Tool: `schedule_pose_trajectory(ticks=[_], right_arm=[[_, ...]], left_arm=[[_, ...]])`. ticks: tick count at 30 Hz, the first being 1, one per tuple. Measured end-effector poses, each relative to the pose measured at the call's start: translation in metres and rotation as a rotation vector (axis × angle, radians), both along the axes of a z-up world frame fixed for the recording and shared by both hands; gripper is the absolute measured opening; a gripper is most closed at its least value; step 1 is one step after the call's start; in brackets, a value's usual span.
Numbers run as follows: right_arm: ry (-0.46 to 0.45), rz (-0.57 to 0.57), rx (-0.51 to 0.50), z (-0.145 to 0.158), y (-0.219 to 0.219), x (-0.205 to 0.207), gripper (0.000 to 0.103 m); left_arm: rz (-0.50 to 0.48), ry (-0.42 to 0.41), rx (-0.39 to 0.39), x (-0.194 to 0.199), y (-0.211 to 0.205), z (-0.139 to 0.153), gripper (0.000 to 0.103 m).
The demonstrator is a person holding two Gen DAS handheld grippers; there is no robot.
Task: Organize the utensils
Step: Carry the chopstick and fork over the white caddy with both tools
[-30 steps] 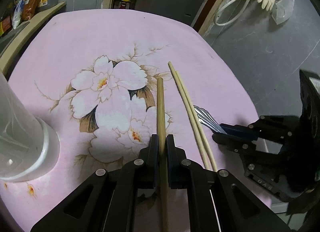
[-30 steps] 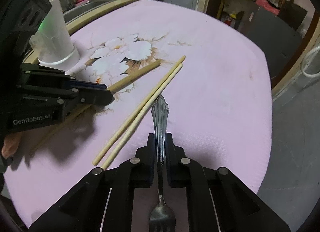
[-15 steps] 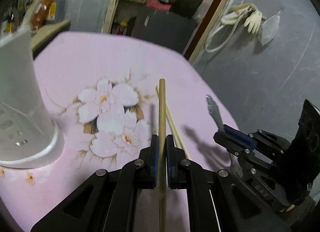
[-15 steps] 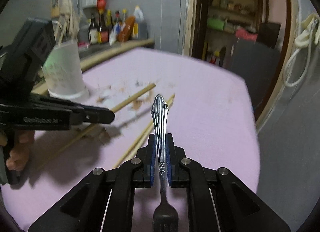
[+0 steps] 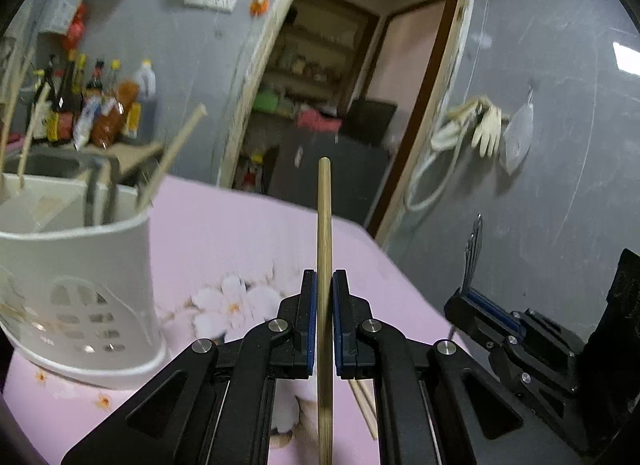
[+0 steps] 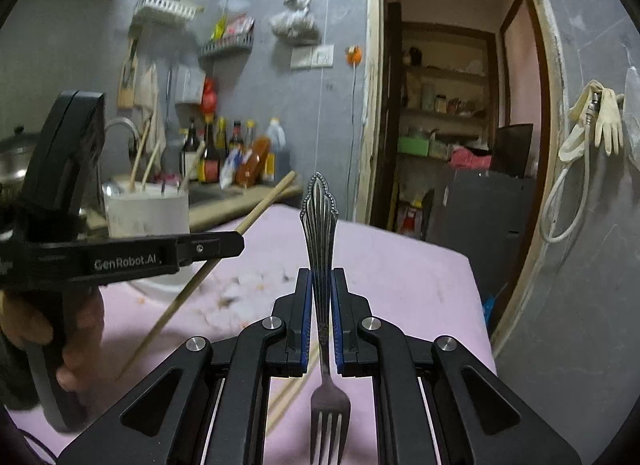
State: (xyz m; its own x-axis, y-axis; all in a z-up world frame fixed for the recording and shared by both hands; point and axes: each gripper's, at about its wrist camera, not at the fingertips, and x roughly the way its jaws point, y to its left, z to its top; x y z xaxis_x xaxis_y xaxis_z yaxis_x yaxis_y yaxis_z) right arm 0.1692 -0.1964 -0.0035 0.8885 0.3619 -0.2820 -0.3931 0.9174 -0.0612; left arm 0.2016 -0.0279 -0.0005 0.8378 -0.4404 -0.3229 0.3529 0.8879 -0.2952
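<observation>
My left gripper (image 5: 324, 277) is shut on a thick wooden stick (image 5: 324, 205), held off the pink flowered tablecloth (image 5: 224, 225) and pointing towards the doorway. The white perforated utensil holder (image 5: 80, 285) stands to its left with several chopsticks and utensils upright in it. My right gripper (image 6: 321, 277) is shut on a metal fork (image 6: 320, 225), ornate handle forward and tines towards the camera. In the right wrist view the left gripper (image 6: 236, 243) and its stick (image 6: 264, 205) are at left, in front of the holder (image 6: 146, 213). Two thin chopsticks (image 5: 362, 405) lie on the cloth below.
A person's hand (image 6: 76, 329) grips the left tool. Behind the table run a counter with sauce bottles (image 6: 236, 161) and a sink tap (image 6: 120, 129). An open doorway (image 6: 448, 125) with shelves is ahead; gloves and a hose (image 6: 592, 125) hang on the right wall.
Both grippers rose and tilted up from the table, each carrying its utensil. The views swung from the tabletop to the wall and doorway; the holder now shows from the side.
</observation>
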Motion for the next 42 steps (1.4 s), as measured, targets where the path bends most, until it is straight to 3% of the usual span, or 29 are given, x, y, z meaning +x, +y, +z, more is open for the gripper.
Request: schedule_pose_trajectory(ticks=[5,13,23,35,42], right_arm=[[-0.002,0.03,0.024,0.004,0.008,0.001,0.006],[-0.001,0.036,0.019,0.003,0.011,0.002,0.006],[-0.044,0.012,0.054,0.014,0.005,-0.003,0.006],[-0.132,0.083,0.141,0.065,0.03,-0.002,0.006],[-0.155,0.205,0.196,0.095,0.073,0.013,0.006]], left_arm=[[0.033,-0.079,-0.034,-0.01,0.011,0.006,0.005],[0.045,-0.099,-0.057,-0.008,0.021,0.014,0.005],[0.1,-0.18,-0.055,-0.018,0.029,0.021,0.005],[0.15,-0.266,-0.067,-0.019,0.073,0.063,0.005],[0.3,-0.321,-0.051,-0.02,0.133,0.09,0.005]])
